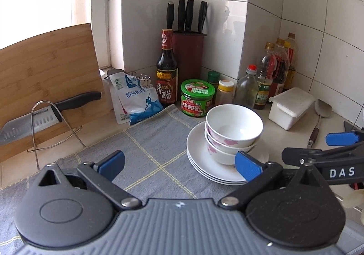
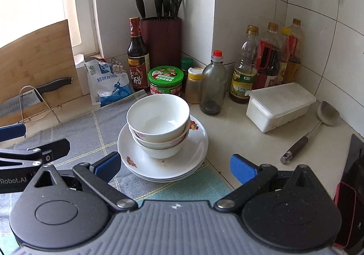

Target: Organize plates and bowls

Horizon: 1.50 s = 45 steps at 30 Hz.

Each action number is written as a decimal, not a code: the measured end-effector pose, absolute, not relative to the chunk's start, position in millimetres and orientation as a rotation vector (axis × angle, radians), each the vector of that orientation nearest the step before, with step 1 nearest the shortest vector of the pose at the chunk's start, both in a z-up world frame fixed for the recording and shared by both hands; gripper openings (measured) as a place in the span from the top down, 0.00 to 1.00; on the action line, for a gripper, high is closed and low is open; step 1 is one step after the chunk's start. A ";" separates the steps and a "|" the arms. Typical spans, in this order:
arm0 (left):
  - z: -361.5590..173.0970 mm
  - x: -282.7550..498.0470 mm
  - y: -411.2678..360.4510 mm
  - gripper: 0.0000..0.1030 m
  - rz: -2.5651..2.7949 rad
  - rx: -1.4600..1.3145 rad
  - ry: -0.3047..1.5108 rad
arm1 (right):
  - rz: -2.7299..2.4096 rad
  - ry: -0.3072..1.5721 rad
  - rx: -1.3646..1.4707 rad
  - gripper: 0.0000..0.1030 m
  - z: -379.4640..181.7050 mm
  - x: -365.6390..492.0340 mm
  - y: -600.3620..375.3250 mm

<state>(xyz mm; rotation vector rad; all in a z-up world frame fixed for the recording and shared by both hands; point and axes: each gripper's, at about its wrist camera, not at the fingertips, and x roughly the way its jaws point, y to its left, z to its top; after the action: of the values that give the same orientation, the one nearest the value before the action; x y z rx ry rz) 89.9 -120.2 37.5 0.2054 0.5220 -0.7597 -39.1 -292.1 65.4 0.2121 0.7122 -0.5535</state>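
Note:
Three white bowls (image 1: pixel 234 127) with pink flowers are nested on a stack of three white plates (image 1: pixel 202 164), at the right edge of a grey checked cloth (image 1: pixel 145 141). My left gripper (image 1: pixel 179 164) is open and empty, just in front and left of the stack; its right finger sits by the plates' rim. In the right wrist view the bowls (image 2: pixel 159 118) and plates (image 2: pixel 166 164) lie straight ahead. My right gripper (image 2: pixel 175 168) is open and empty, its fingers either side of the plates' near rim.
Along the back stand a vinegar bottle (image 2: pixel 137 57), knife block (image 2: pixel 161 41), green-lidded jar (image 2: pixel 165 79), spice jars, a glass bottle (image 2: pixel 213 86) and oil bottles (image 2: pixel 268 59). A white box (image 2: pixel 279 104) and spatula (image 2: pixel 318 123) lie right. Cutting board and knife (image 1: pixel 45 113) stand left.

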 end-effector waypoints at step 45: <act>38.2 102.1 -131.0 0.01 -0.729 0.192 0.557 | -0.567 0.709 0.173 0.00 67.7 -24.2 -298.9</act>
<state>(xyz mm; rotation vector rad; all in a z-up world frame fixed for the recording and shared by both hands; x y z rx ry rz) 102.1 -131.0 38.2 0.1924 0.5572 -0.7294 -24.2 -298.9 67.7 0.1729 0.7086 -0.5672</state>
